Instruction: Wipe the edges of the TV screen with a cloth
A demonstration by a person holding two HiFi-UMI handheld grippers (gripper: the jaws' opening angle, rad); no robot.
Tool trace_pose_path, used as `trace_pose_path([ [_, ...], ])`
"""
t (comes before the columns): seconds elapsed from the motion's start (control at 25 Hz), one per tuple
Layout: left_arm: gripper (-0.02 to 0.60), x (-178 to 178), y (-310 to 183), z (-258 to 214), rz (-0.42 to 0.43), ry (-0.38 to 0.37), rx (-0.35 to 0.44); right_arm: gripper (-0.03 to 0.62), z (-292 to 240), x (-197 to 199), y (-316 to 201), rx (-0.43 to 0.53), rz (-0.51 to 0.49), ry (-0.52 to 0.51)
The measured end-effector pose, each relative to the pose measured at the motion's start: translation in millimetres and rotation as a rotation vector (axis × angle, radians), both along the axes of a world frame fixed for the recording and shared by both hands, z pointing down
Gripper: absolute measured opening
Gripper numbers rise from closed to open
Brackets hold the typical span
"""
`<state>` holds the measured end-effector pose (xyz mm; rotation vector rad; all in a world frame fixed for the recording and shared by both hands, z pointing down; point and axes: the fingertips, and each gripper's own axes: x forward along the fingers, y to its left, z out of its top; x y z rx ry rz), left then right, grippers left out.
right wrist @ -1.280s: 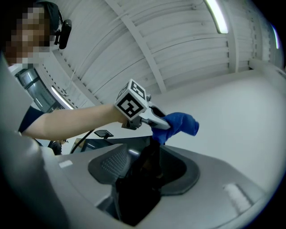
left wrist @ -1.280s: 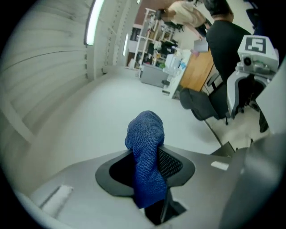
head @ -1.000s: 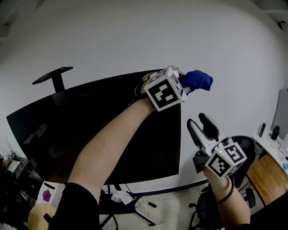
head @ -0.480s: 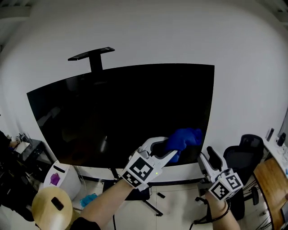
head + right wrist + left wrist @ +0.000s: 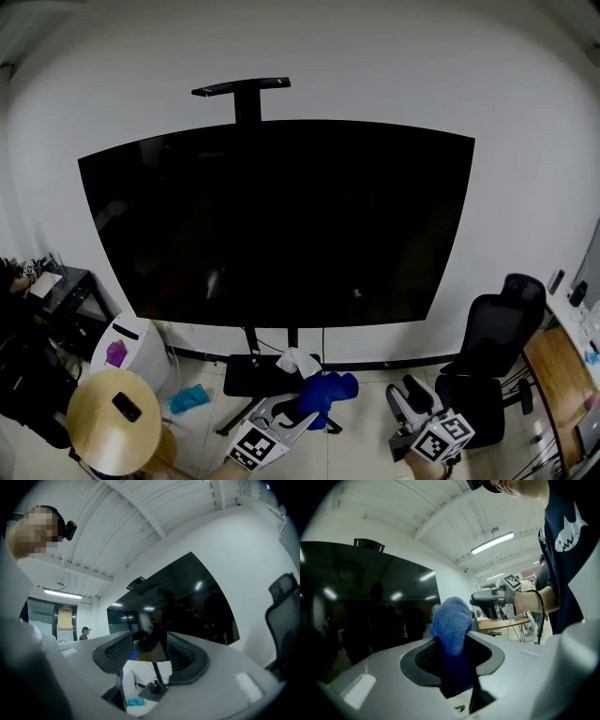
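Observation:
The big black TV screen [image 5: 281, 225] stands on a floor stand against the white wall. Both grippers hang low, below its bottom edge and clear of it. My left gripper [image 5: 302, 412] is shut on a blue cloth [image 5: 326, 392]. In the left gripper view the cloth [image 5: 451, 620] bulges out of the closed jaws of the left gripper [image 5: 452, 651], with the TV [image 5: 356, 602] off to the left. My right gripper [image 5: 405, 394] sits to the right; its jaws are closing with nothing between them. In its own view the right gripper [image 5: 147, 651] faces the TV [image 5: 187, 602].
The TV stand's dark base [image 5: 246, 377] carries a crumpled white thing [image 5: 298, 361]. A black office chair [image 5: 487, 361] and a wooden desk [image 5: 558, 361] are at the right. A white bin [image 5: 127, 349], a teal rag [image 5: 187, 398] and a round tan top [image 5: 112, 429] are at the left.
Both grippers have dropped from the TV's upper right corner, past its lower right corner, to below its bottom edge. The left still holds the blue cloth. The view has pulled back.

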<state>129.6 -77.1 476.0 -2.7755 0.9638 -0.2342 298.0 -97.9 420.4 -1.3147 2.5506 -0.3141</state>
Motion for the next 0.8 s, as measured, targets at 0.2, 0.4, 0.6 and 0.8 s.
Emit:
trace_pose_path([
  [0.2,0.129,-44,42,49,-0.063,-0.008,-0.062,0.230,50,-32,41,-0.107,-0.059,0.047],
  [0.4,0.129,-70,57,63,-0.101,0.073,-0.134,0.209,68,-43,53,-0.124,-0.086,0.064],
  [0.6,0.129,-71,64,51,-0.090,0.107,-0.140,0.200,58,-52,62,-0.102,-0.107,0.077],
  [0.8,0.129,-55,71,49,-0.079,0.107,-0.132,0.198,56,-51,71,-0.087,-0.113,0.075],
])
